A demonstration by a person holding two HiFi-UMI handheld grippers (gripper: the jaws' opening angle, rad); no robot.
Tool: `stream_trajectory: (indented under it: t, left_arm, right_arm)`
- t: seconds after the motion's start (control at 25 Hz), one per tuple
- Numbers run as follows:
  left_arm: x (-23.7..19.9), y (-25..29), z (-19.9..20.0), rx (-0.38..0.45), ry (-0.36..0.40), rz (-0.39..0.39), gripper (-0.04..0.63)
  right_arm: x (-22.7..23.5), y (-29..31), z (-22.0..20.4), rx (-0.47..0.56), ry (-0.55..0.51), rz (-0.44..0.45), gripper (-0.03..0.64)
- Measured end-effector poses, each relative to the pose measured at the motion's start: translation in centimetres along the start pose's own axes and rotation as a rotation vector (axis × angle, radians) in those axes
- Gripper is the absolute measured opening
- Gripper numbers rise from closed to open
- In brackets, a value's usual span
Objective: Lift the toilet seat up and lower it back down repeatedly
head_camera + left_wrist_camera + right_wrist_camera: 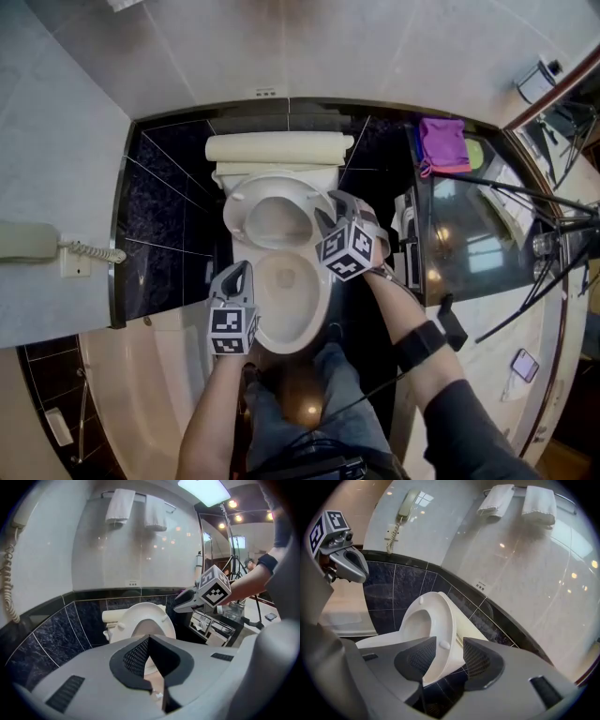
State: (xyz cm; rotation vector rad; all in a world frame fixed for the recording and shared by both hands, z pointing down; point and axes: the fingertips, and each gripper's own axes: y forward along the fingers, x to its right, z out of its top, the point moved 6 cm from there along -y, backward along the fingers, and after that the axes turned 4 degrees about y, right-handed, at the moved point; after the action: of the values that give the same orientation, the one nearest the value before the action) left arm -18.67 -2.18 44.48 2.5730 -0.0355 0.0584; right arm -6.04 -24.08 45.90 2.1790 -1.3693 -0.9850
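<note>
We find the toilet seat point(440, 616) raised. It stands near upright at the far end of the bowl point(323, 300) and leans back toward the cistern point(277, 147). We judge this to be the top of a lift: the seat appears to rest there on its own, so no grip is needed to keep it up.

The right tool point(450, 648) straddles the seat's right edge with its jaws spread wide. One pad stands clear of the rim and we see no pinch, so the edge lies between the jaws but is not held. In our judgement the tool is placed to take that edge for lowering.

The left tool point(149, 639) hovers by the bowl's near left rim. Its jaws are pressed together at the tips, empty, and touch nothing.
</note>
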Motion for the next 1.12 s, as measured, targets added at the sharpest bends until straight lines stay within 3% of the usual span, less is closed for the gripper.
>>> stream_trajectory:
  t: [0.32,0.6,1.12]
  left_arm:
    - [0.2,3.8,-0.2,-0.011,0.005,0.027,-0.003]
    - [0.8,4.6,-0.5,-0.005,-0.025,0.034,-0.003]
    - [1.7,3.8,-5.1,-0.090,-0.049,0.016,-0.003]
  right_arm:
    - [0.2,5.0,2.1,0.038,-0.064,0.020,0.199]
    - [0.1,7.9,3.1,0.024,-0.097,0.052,0.106]
    - [-2.1,5.4,3.0,0.008,-0.162,0.024,0.100]
